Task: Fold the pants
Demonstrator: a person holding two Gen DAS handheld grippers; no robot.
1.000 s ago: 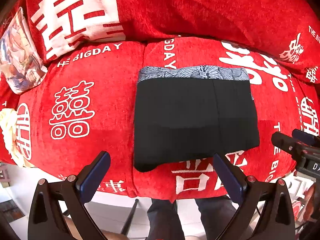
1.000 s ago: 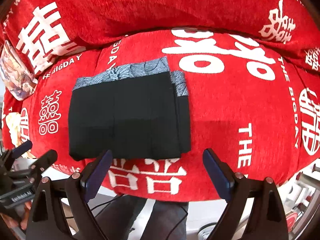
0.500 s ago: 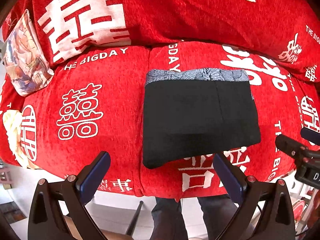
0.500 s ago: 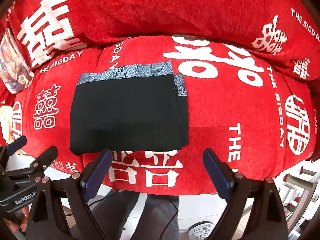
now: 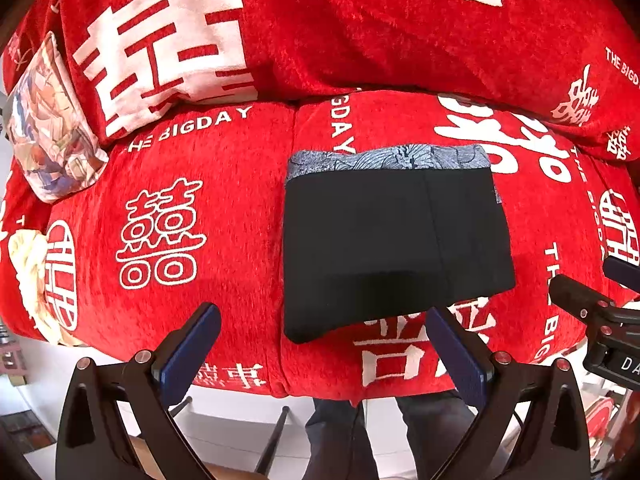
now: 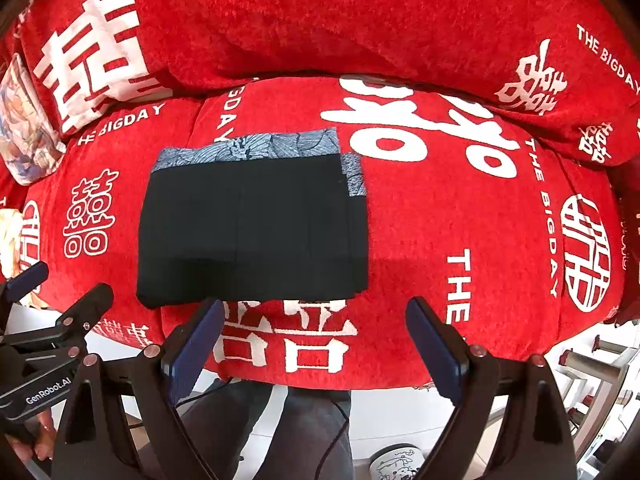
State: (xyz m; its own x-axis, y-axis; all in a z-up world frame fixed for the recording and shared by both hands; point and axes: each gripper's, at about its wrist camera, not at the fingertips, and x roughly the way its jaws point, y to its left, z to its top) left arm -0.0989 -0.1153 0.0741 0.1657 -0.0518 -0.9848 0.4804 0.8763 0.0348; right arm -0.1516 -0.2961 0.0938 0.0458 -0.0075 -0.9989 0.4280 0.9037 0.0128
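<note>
The black pants (image 5: 394, 240) lie folded into a flat rectangle on the red sofa seat, a grey patterned waistband (image 5: 388, 159) along the far edge. In the right wrist view the same pants (image 6: 252, 228) sit left of centre, with a strip of waistband showing at their right edge. My left gripper (image 5: 322, 344) hangs open over the sofa's front edge, just short of the pants' near edge, holding nothing. My right gripper (image 6: 314, 340) is open too, back from the near edge and empty. Each gripper shows at the side of the other's view.
The red sofa cover (image 5: 168, 208) with white characters spans seat and backrest. A printed cushion (image 5: 48, 128) leans at the far left. A person's dark trouser legs (image 6: 280, 432) stand below the sofa front. A mug (image 6: 396, 462) sits on the floor.
Both grippers have drawn back and up from the sofa, so the pants look smaller and farther. The pants have not moved. Both grippers stay open.
</note>
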